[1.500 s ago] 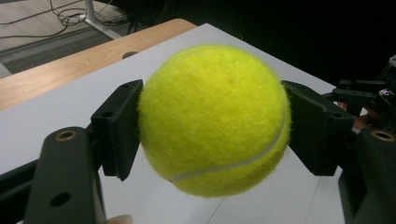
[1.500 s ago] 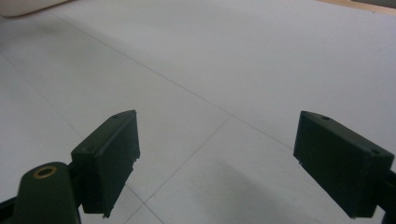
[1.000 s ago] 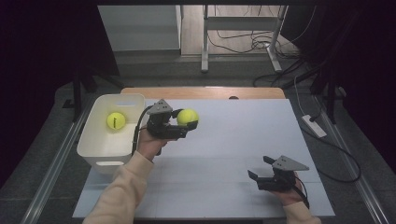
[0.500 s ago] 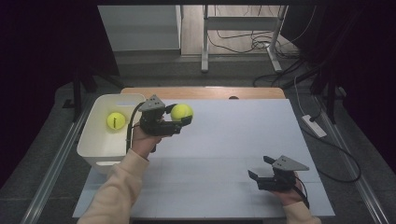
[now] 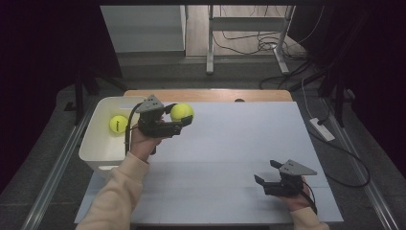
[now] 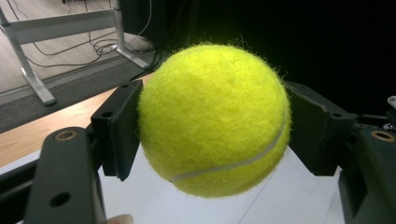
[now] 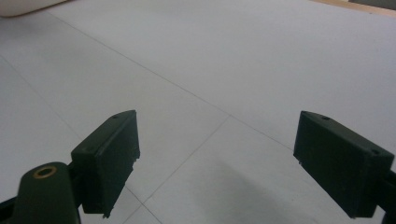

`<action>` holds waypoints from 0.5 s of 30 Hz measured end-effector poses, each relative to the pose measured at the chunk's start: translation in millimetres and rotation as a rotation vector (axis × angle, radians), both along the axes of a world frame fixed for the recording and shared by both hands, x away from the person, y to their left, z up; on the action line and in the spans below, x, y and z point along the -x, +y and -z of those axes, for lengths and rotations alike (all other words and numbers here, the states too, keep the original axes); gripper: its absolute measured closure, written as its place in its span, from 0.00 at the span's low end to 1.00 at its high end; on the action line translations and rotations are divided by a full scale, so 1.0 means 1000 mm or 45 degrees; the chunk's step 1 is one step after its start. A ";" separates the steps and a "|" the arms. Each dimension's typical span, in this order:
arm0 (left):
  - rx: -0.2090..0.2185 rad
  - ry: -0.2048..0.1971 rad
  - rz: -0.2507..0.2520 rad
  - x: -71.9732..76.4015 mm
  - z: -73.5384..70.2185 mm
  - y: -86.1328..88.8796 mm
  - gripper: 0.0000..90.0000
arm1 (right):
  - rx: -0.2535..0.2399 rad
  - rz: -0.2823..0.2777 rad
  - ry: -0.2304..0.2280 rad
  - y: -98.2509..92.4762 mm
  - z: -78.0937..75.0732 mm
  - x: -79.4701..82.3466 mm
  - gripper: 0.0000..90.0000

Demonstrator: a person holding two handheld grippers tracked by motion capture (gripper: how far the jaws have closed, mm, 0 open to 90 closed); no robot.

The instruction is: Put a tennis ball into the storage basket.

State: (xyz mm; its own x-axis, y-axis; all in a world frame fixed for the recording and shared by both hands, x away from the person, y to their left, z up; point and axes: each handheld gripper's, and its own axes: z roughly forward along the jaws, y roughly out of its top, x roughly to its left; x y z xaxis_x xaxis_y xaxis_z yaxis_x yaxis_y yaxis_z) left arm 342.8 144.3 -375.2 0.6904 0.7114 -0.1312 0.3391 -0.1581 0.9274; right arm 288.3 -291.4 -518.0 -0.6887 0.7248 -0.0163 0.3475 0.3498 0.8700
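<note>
High view: my left tongs (image 5: 184,118) are pinching a fuzzy yellow-green tennis ball (image 5: 182,112), held up off the pale grey surface (image 5: 230,143) just beside the right wall of the white rectangular plastic bin (image 5: 95,143). Compared with a second ago, the ball and tongs have shifted a little toward the bin and toward the far edge; half a second ago they were already most of the way there. Grip unchanged across all three frames, ball the same way between the pads.

A second yellow-green tennis ball (image 5: 118,124) lies inside the bin, same spot as before. The held ball is outside the bin, not over it.

Left gripper view: the ball (image 6: 212,119) sits clamped between both black pads, one pad pressing on each side, white seam curving across its lower right. Wooden far edge of the surface (image 6: 42,130) and a metal frame leg on the floor (image 6: 28,70) behind it.

My right tongs (image 5: 268,173) rest low at the near right of the surface, well apart from the ball, same place as in both earlier frames. Right gripper view: tongs (image 7: 217,163) spread wide, nothing between them, bare grey surface (image 7: 224,70) ahead, with a corner of the bin (image 7: 23,5) at top left.
</note>
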 end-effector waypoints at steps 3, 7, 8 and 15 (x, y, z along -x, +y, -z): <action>0.001 -0.006 -0.011 0.001 -0.002 0.003 0.30 | -0.002 0.001 -0.001 0.000 0.000 0.000 0.16; 0.001 -0.013 -0.020 0.001 -0.005 0.006 0.30 | -0.002 0.001 -0.001 0.000 0.000 0.000 0.16; -0.003 -0.019 -0.022 0.002 -0.006 0.007 0.30 | -0.002 0.001 -0.002 0.000 0.000 0.000 0.16; -0.004 -0.035 -0.038 0.002 -0.011 0.013 0.30 | -0.002 0.002 -0.003 0.000 0.000 0.000 0.16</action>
State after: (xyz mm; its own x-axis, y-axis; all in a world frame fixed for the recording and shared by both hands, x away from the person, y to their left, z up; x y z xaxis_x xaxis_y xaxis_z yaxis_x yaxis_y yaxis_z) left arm 340.6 157.0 -364.7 0.6723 0.7320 -0.1100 0.3179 -0.1513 0.9360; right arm 288.3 -291.5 -517.9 -0.6876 0.7259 -0.0164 0.3462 0.3476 0.8714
